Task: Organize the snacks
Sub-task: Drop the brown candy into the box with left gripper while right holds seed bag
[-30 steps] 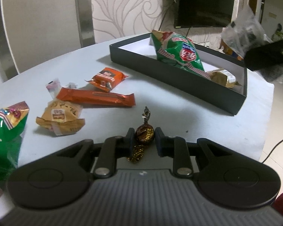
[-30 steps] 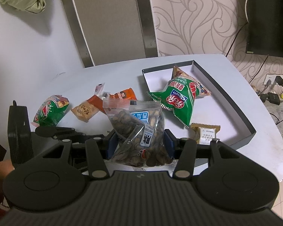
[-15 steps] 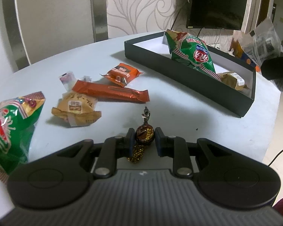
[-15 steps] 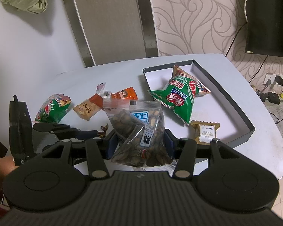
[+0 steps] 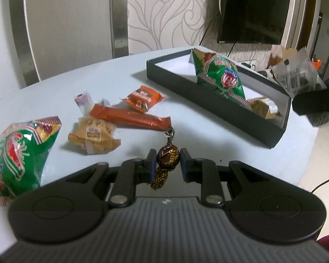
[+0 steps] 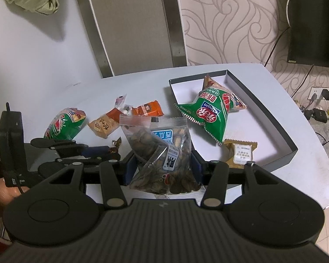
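We pinch a brown foil candy (image 5: pixel 167 156) between our left fingers (image 5: pixel 151 164) and a clear bag of nuts (image 6: pixel 162 153) between our right fingers (image 6: pixel 195 168), both mid-carry. Ahead lies the black box (image 6: pixel 280 129); next we likely lower them inside. The green packet (image 6: pixel 210 114) reads "Qinqin".

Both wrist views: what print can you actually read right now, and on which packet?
"Qinqin", upside down: green chip bag lying in the dark box.
"CREAM FLAVOR", small and sideways: label on the clear seed bag in the right gripper.
Partial gold letters only, not a sure word: brown candy in the left gripper.
Chinese print on the seed bag's blue label, green bag, orange packets and tan cakes: too blurred.
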Demonstrator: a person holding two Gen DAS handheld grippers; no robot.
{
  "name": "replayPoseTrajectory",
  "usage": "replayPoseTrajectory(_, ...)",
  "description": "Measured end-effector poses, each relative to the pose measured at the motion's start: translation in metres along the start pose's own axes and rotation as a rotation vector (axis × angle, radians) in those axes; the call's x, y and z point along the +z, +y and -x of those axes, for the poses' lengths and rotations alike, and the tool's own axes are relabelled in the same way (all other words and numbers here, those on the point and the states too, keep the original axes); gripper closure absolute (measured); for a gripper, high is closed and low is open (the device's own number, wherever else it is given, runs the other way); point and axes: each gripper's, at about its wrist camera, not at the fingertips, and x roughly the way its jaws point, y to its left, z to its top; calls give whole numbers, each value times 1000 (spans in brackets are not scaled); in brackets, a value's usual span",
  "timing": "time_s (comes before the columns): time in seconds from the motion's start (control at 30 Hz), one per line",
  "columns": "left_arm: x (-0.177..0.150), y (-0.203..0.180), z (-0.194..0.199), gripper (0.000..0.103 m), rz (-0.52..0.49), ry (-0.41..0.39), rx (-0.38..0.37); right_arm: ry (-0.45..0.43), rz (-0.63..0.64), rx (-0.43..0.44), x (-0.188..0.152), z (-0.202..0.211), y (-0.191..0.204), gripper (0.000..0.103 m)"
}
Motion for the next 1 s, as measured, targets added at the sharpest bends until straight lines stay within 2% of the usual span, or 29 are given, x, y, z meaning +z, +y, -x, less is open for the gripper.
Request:
replayPoseTrajectory(0.4, 21, -3, 1, 77, 14, -27, -2, -16, -17, -3, 1, 10, -8, 46)
replayPoseTrajectory(1.0, 56, -22, -8, 77, -38, -74, -18, -40, -48, -26, 11, 18, -32, 46)
